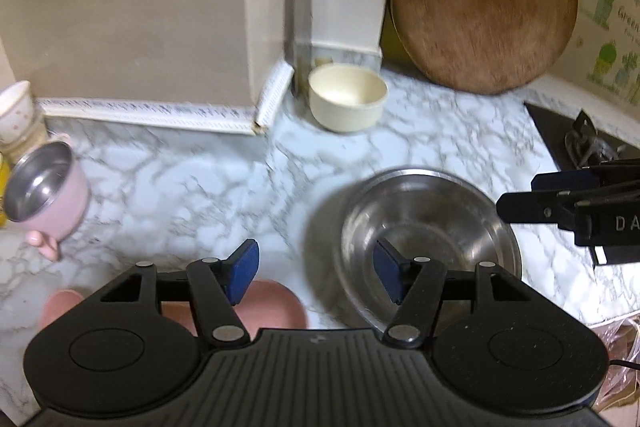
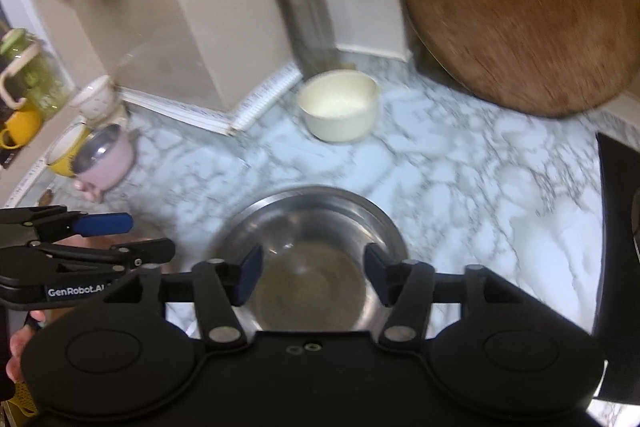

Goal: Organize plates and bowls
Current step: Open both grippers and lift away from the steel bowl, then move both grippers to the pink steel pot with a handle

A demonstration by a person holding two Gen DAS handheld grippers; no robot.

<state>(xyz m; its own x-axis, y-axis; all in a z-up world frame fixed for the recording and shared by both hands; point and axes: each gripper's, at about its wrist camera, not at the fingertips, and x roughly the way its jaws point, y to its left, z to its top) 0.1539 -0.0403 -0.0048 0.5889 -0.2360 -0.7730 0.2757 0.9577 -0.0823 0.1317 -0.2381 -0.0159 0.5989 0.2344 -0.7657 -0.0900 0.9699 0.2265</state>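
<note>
On the marble tabletop the work looks partly done, as I judge it: the steel bowl stands alone just below my right tongs, the pink plate lies beside it under my left tongs, and the cream bowl waits well apart in the far corner, unstacked. Both tongs hang open with nothing between their blue pads. A pink cup lies tilted at the left edge.
</note>
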